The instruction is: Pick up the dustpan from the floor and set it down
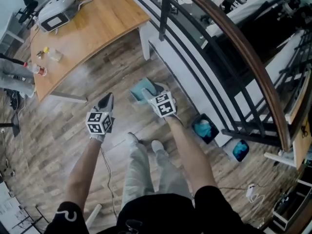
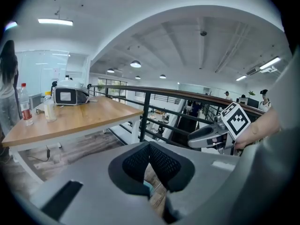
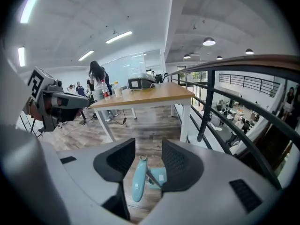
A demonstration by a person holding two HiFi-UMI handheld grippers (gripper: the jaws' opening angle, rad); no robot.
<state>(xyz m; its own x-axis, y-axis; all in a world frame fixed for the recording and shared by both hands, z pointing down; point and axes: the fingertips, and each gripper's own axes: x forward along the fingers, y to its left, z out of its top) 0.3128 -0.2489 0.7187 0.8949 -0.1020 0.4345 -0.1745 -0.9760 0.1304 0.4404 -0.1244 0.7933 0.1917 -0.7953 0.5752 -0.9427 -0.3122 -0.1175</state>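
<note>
A light-blue dustpan (image 1: 140, 89) sits on the wood floor just ahead of my feet, near the railing base. In the right gripper view its handle (image 3: 139, 177) and pan (image 3: 158, 176) show down between the jaws, which stand apart and touch neither. My right gripper (image 1: 150, 93) hangs open above the dustpan. My left gripper (image 1: 107, 100) is off to the left of the pan. Its pads meet at the tips (image 2: 149, 148) with nothing held, and only floor and a sliver of blue show through the gap.
A wooden table (image 1: 97, 26) stands ahead on the left with a white device (image 1: 57, 12) and bottles (image 1: 39, 70) on it. A dark railing (image 1: 229, 33) runs along the right, with two small bins (image 1: 204, 128) at its base. A person (image 3: 98, 80) stands by the table.
</note>
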